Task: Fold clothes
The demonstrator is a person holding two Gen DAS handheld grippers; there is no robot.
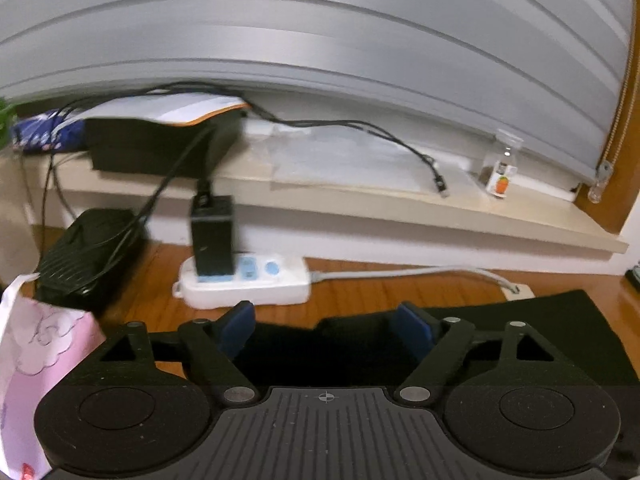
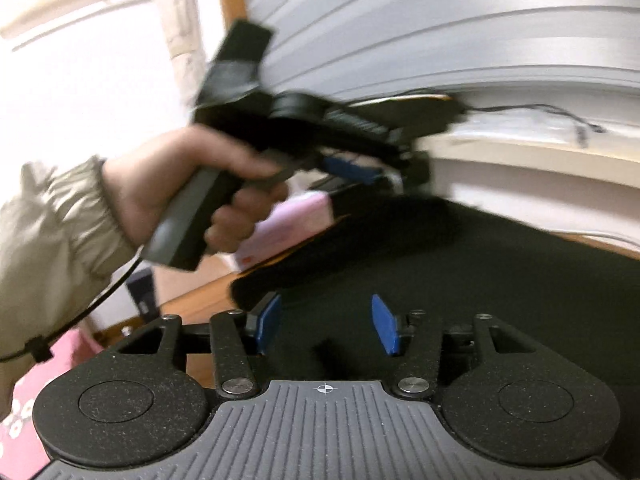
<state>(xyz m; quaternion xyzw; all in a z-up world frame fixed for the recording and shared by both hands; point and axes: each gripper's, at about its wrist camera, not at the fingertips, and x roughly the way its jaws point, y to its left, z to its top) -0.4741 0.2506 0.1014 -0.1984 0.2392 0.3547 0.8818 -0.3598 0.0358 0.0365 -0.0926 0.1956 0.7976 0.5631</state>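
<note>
Black garment (image 1: 540, 332) lies spread on the wooden floor (image 1: 360, 284), under and ahead of both grippers. Left gripper (image 1: 326, 330): fingers spread wide, blue pads (image 1: 236, 330) apart, dark cloth lying between and below them; pads not pressing it. Right gripper (image 2: 326, 326): fingers partly spread, pads (image 2: 384, 330) clear of the cloth, garment filling the view beyond and beneath. In the right wrist view the person's left hand (image 2: 188, 184), beige sleeve (image 2: 52, 220), holds the other gripper far left above the garment's edge. Pink patterned fabric (image 1: 36, 360) at near left. White power strip (image 1: 244, 280) with black adapter on floor beyond, low shelf (image 1: 360, 196) and grey blind (image 1: 320, 40) farther.
</note>
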